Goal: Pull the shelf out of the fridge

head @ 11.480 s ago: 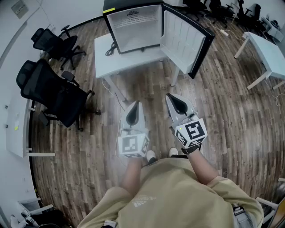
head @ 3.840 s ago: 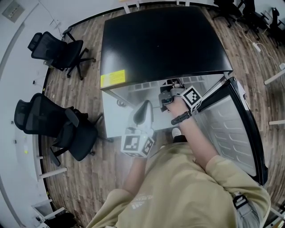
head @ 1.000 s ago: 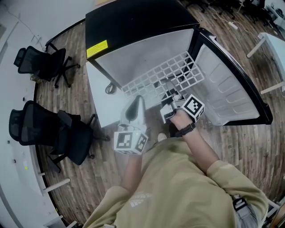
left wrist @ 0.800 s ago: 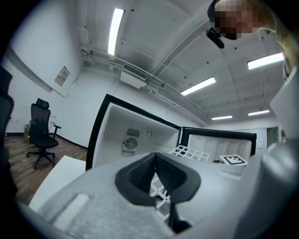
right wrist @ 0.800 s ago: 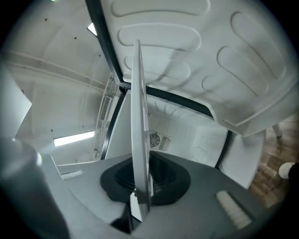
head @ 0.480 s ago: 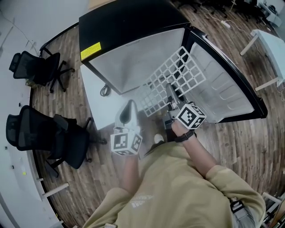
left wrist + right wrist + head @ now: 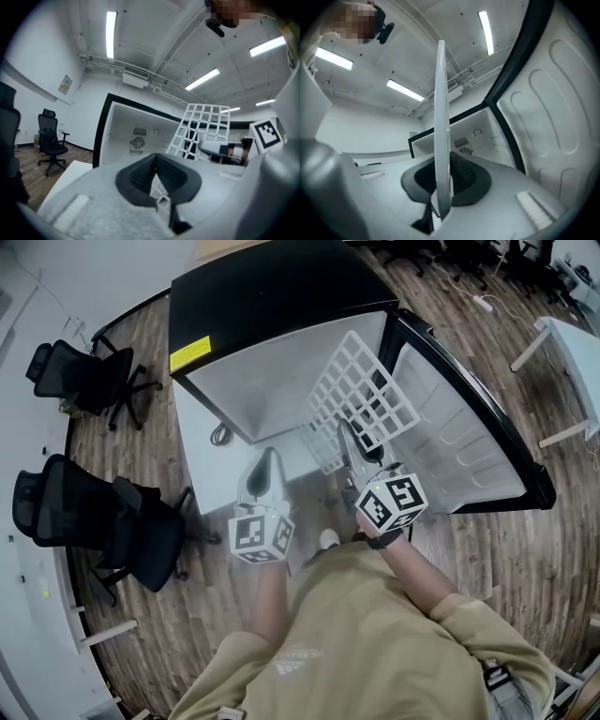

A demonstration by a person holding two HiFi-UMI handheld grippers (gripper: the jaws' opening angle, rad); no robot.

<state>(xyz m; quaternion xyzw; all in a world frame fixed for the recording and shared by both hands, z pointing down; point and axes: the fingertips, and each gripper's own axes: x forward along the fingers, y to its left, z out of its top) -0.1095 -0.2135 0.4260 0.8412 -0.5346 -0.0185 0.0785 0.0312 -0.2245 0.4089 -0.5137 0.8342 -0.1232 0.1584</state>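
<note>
Two chairs (image 7: 117, 521) at left, right tongs (image 7: 347, 433) clamping tilted shelf (image 7: 442, 117) beside fridge door (image 7: 459, 437), left tongs (image 7: 266, 458) closed, empty.

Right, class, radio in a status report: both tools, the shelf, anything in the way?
Right tool shut on white wire-grid shelf, tilted on edge in front of the open black fridge. Left tool shut, empty. Nothing seen in the way.

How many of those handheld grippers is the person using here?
2. The left gripper hangs empty before the fridge; the right gripper, beside it, is clamped on the white wire shelf's edge. None seems hidden.
</note>
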